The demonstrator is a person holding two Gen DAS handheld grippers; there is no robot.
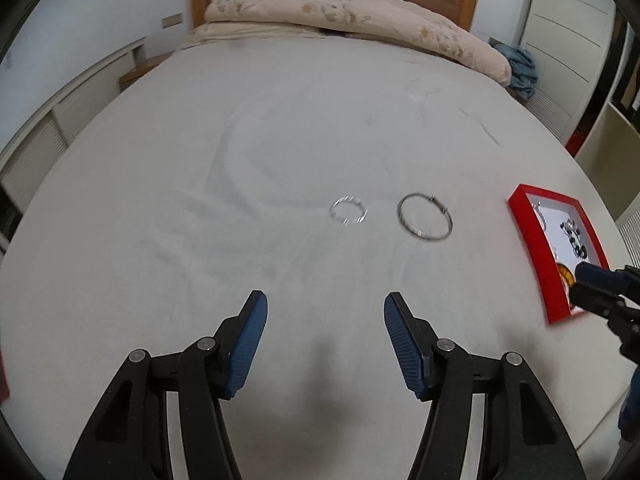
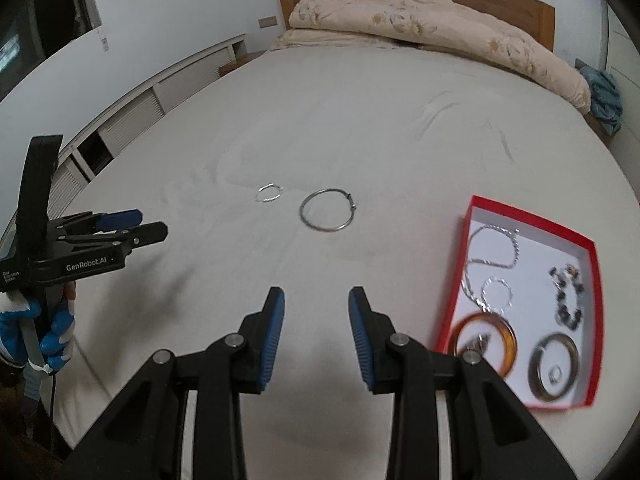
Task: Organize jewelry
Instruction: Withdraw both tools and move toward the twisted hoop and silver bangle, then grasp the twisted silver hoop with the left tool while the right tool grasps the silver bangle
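Two loose bracelets lie on the white bed sheet: a small sparkly silver one (image 1: 348, 210) (image 2: 269, 193) and, to its right, a larger plain metal bangle (image 1: 425, 218) (image 2: 328, 216). A red tray (image 1: 538, 264) (image 2: 454, 292) at the right holds several pieces: chains, a bead bracelet, an amber bangle (image 2: 485, 342) and a dark bangle. My left gripper (image 1: 325, 308) hovers short of the loose bracelets, open, nothing between its blue pads. My right gripper (image 2: 317, 300) hangs left of the tray, jaws narrowly apart and empty. Each gripper also shows at the other view's edge: the right gripper (image 1: 580, 280) and the left gripper (image 2: 154, 224).
A folded floral quilt (image 1: 340, 20) (image 2: 432, 28) lies along the wooden headboard at the far end. A blue cloth (image 1: 522, 70) sits at the bed's far right corner. White slatted cabinets (image 2: 132, 116) run along the left side. A blue-gloved hand (image 2: 56, 332) holds the left gripper.
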